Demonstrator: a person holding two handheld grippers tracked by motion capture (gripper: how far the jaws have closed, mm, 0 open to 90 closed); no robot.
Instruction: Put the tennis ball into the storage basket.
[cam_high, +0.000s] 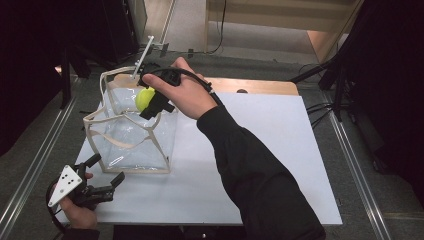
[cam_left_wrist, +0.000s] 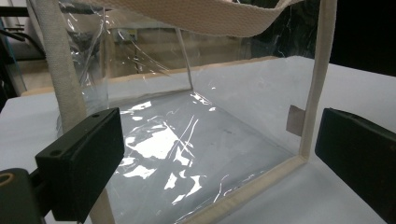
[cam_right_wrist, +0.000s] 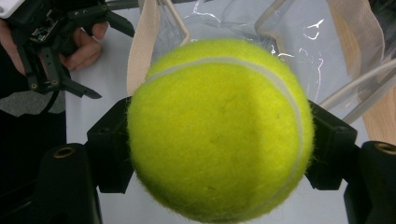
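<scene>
1. On the white table (cam_high: 280, 165), toward its far left part, we record a clear plastic bag (cam_high: 131, 135) with cream fabric edging and cream carry straps (cam_high: 118, 143), standing upright with its mouth open to the top.

2. Above the bag's far rim we find the right gripper (cam_high: 150, 102), held in the person's right hand (cam_high: 185, 92), the dark sleeve (cam_high: 250, 170) reaching across the table from the near side. Its jaws are clamped on a yellow-green tennis ball (cam_high: 144, 98). In the right gripper view the ball (cam_right_wrist: 219, 128) sits squarely between the two black jaws, pressed on both sides, with the bag's clear wall beneath and beyond it.

3. The ball is in the air over the bag's opening, touching nothing that we can see but the jaws. We cannot tell whether it is already below the rim.

4. At the near left corner of the table we list the left gripper (cam_high: 107, 175), in the person's left hand (cam_high: 77, 212), its grey three-cornered plate (cam_high: 65, 184) uppermost. Its jaws stand spread apart, holding nothing, pointed at the bag's near lower corner and just short of it.

5. In the left gripper view the bag (cam_left_wrist: 187, 135) shows through the gap between the jaws, its fabric-trimmed bottom edge (cam_left_wrist: 252, 191) lying on the table and a strap (cam_left_wrist: 205, 18) hanging across the top.
</scene>
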